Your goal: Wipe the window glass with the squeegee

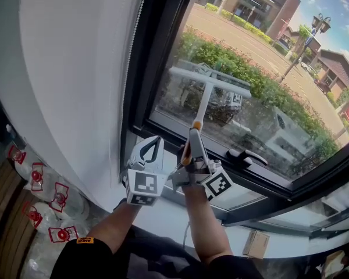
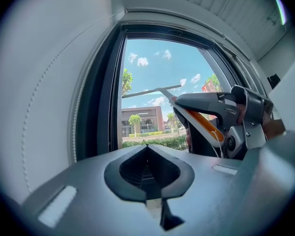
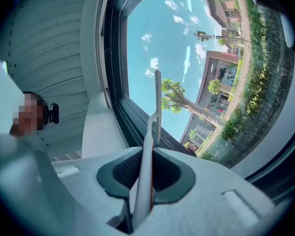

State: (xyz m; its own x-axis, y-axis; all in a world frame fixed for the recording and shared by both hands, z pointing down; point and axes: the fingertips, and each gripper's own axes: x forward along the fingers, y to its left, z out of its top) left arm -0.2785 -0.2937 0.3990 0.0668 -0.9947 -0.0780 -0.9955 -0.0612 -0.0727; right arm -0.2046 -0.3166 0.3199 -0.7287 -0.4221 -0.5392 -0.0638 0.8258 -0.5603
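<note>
right hand-held gripper (image 1: 192,147) clamps squeegee (image 1: 205,100) handle, blade ahead at window glass (image 1: 262,45)

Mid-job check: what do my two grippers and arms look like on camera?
The left gripper and right gripper have pale grey bodies and dark fingers. Each carries a cube of black-and-white square markers. The person wears dark short sleeves; the left one bears a small orange tag.
</note>
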